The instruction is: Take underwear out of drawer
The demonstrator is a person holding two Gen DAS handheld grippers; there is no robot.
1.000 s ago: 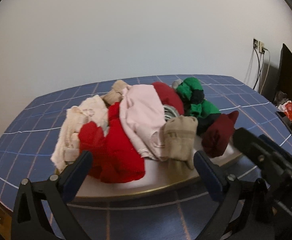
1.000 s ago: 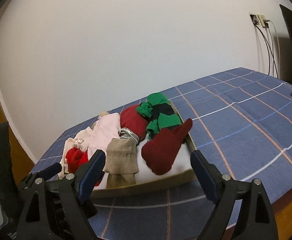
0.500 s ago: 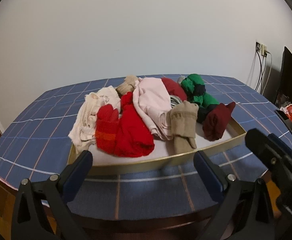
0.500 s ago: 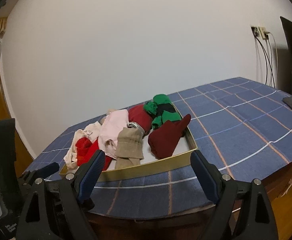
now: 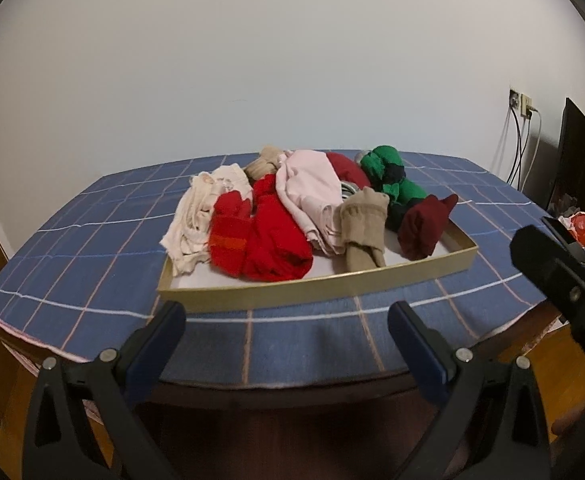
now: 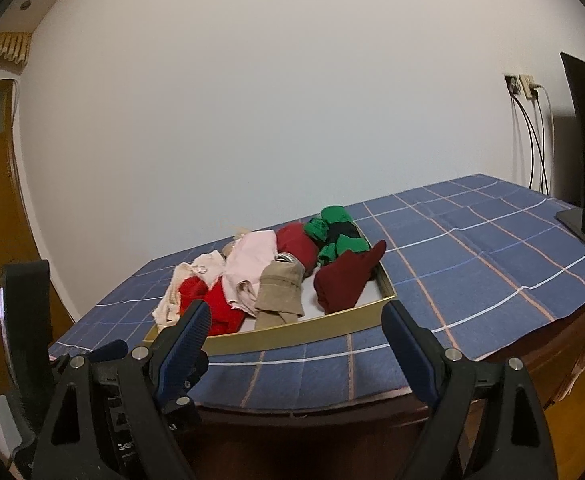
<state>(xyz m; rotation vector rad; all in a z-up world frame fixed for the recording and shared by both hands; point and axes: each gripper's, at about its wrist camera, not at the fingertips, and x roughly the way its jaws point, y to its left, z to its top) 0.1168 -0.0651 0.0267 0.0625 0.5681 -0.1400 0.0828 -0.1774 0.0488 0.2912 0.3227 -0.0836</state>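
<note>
The underwear pile (image 5: 292, 216) is sitting in the gold drawer tray (image 5: 312, 286) in the middle of the frame, on the blue checked tablecloth (image 5: 92, 240). The left gripper (image 5: 286, 344) and right gripper (image 6: 294, 340) are both spreading wide at the bottom, holding nothing.

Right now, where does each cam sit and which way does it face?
Left wrist: on the left gripper, off the table's near edge, facing the shallow drawer of clothes head-on; shows its own open fingers, plus the right gripper at the right edge.
Right wrist: on the right gripper, also off the near edge, viewing the drawer obliquely from its right; shows its own open fingers, with the left gripper at lower left.
Shared: drawer, dark red bundle, blue checked cloth.
</note>
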